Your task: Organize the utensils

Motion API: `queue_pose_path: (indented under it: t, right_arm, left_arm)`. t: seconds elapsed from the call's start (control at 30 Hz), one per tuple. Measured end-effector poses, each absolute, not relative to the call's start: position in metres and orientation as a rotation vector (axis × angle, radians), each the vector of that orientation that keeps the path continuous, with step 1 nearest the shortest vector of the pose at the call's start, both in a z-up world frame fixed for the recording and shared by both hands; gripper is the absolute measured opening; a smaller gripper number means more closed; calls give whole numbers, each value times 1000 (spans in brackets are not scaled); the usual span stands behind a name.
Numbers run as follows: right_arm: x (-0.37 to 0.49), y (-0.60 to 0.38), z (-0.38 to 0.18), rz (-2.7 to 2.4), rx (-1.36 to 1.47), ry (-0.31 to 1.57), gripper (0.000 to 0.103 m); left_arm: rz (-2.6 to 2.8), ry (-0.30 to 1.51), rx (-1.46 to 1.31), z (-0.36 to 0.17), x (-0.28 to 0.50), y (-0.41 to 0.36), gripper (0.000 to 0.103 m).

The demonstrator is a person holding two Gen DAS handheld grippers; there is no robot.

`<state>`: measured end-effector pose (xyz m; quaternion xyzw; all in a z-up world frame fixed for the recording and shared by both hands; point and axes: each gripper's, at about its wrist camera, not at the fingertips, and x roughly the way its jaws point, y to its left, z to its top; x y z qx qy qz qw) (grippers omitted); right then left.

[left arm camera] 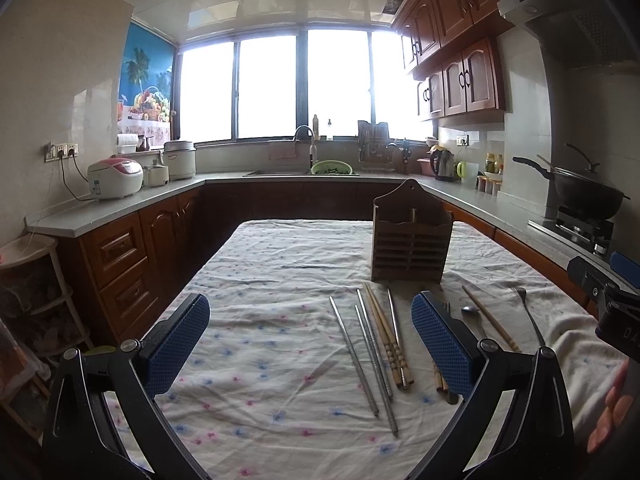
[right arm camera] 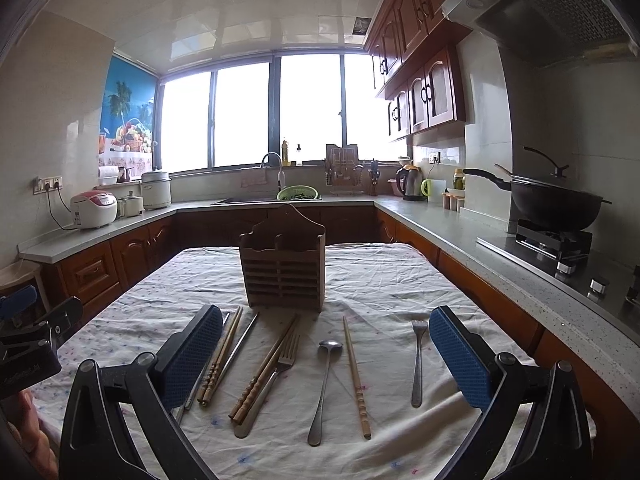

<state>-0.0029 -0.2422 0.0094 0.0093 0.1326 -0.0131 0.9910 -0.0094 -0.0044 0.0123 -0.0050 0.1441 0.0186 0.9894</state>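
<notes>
A slatted wooden utensil holder (left arm camera: 411, 240) (right arm camera: 283, 266) stands upright on the cloth-covered table (left arm camera: 280, 320) (right arm camera: 380, 280). Before it lie metal chopsticks (left arm camera: 354, 356), wooden chopsticks (left arm camera: 386, 340) (right arm camera: 220, 356), another wooden pair (right arm camera: 266, 368) beside a large fork (right arm camera: 276, 372), a spoon (right arm camera: 325, 384), a single wooden chopstick (right arm camera: 355, 376) and a small fork (right arm camera: 417, 360) (left arm camera: 530, 312). My left gripper (left arm camera: 310, 344) hovers open over the table, left of the metal chopsticks. Over the spoon, my right gripper (right arm camera: 326, 352) is open and empty.
Kitchen counters run around the table: rice cookers (left arm camera: 116, 178) at the left, a sink with a green basket (right arm camera: 298, 194) at the back, a wok on the stove (right arm camera: 556, 204) at the right. A person's hand (left arm camera: 610, 412) shows at the right edge.
</notes>
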Motion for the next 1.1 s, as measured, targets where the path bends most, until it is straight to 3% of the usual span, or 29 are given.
queue_pose_path:
  t: [1.1]
  right_arm:
    - [1, -239, 6, -3, 20, 278, 103]
  left_arm:
    - [41, 306, -20, 12, -3, 2, 103]
